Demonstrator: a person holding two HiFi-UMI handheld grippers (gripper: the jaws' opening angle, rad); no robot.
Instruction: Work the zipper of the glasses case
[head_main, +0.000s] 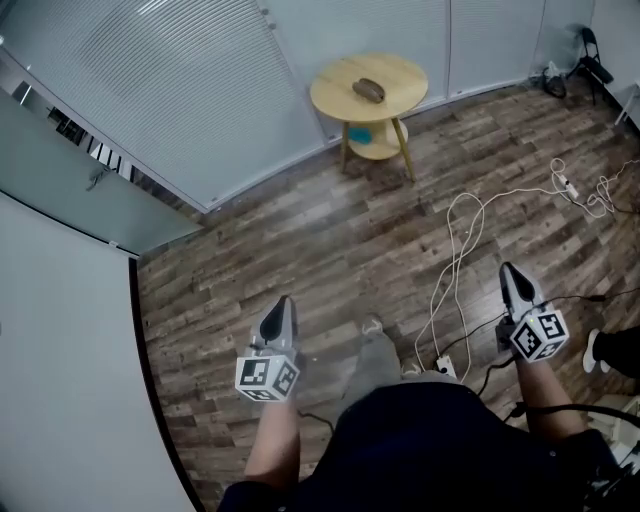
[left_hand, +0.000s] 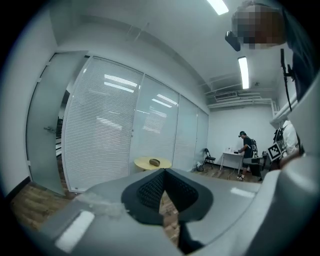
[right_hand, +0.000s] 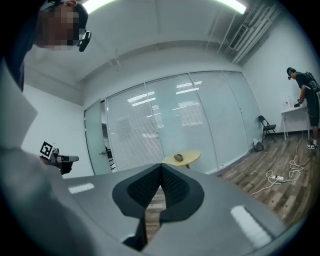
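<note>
Brown glasses case (head_main: 369, 90) lies on the round wooden table (head_main: 402, 78)

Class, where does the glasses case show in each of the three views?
Head view: glasses case near the top, right of centre.
Left gripper view: glasses case just below centre.
Right gripper view: glasses case just below centre, slightly right.
Shared landmark: the round table it lies on.

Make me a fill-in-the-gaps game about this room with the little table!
The glasses case lies ____ the table.
The tabletop's shape is ____.
The left gripper and right gripper are both ____.
The looping cable is coloured ____.
Missing words: on, round, shut, white.
</note>
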